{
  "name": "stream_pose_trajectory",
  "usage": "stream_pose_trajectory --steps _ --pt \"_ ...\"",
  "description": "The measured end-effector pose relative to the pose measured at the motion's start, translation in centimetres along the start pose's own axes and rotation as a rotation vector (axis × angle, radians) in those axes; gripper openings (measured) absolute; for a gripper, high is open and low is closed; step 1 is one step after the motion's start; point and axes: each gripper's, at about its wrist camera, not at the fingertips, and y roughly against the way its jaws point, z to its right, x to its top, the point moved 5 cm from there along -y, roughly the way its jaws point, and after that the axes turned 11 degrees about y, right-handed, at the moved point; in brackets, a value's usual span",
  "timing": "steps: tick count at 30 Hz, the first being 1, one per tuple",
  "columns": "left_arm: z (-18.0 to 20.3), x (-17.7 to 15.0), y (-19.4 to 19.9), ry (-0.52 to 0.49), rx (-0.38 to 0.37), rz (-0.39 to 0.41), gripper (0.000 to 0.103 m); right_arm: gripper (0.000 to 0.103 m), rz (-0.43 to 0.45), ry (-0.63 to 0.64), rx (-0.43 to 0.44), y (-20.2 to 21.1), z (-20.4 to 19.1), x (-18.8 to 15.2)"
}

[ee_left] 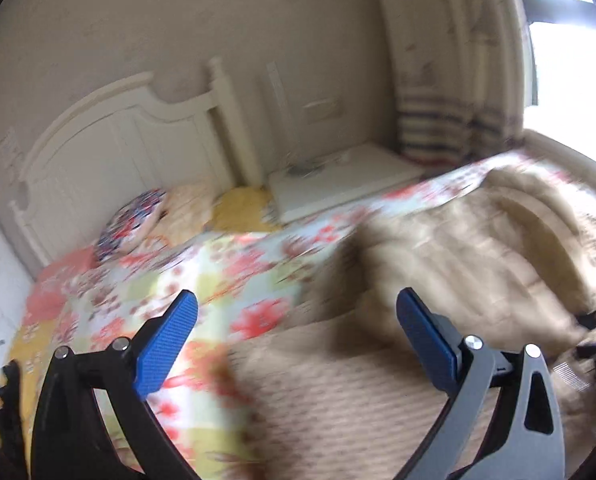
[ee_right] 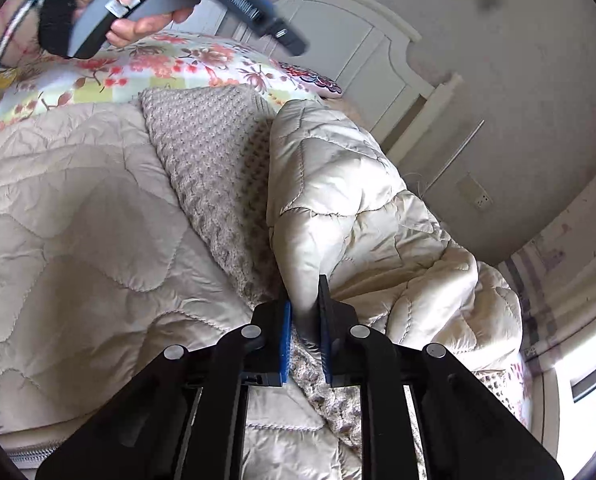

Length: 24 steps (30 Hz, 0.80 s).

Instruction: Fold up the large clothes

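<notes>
Beige quilted coat spread on a bed with a floral bedspread, right gripper clamped on a fold of the coat's edge, left gripper above the bed, blue pads wide apart, nothing between them, white headboard behind.

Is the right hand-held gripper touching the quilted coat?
Touching. The right wrist view shows the right hand-held gripper with both pads pinching a fold of the coat.
</notes>
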Motion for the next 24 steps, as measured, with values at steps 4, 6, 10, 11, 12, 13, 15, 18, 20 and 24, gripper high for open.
stream_pose_trajectory --steps 4,6,10,11,12,13,15,18,20,24 --pt "7.6 1.5 -0.4 0.023 -0.21 -0.043 0.101 0.022 0.011 -0.027 -0.009 0.8 0.1 -0.1" --pt "10.5 0.8 -2.6 -0.008 -0.21 -0.094 0.101 0.032 0.031 -0.053 0.019 1.9 0.1 -0.1" --pt "11.6 -3.9 -7.9 0.002 -0.122 -0.266 0.101 0.031 0.065 -0.144 0.015 4.9 1.7 -2.1" --pt "11.1 -5.5 -8.9 -0.003 -0.094 -0.281 0.101 0.031 0.069 -0.188 0.001 5.5 2.8 -3.0" --pt "10.7 -6.6 -9.0 0.028 -0.125 -0.265 0.101 0.031 0.072 -0.247 -0.006 6.0 4.2 -3.9" --pt "10.0 -6.9 -9.0 0.085 -0.171 -0.268 0.101 0.031 0.071 -0.319 0.002 6.1 5.8 -5.0" --pt "8.8 -6.7 -8.8 0.149 -0.194 -0.274 0.101 0.031 0.057 -0.475 -0.01 5.8 9.4 -7.3" --pt "8.8 -7.0 -9.0 0.148 -0.194 -0.278 0.101 0.021 -0.022 -0.672 0.006 3.5 13.6 -10.4" --pt "8.9 -7.1 -9.1 0.143 -0.187 -0.276 0.101 0.018 -0.119 -0.737 0.027 1.3 14.8 -11.7" --pt "9.0 -7.0 -9.1 0.145 -0.191 -0.276 0.101 0.018 -0.183 -0.721 0.042 -2.1 15.6 -11.3"
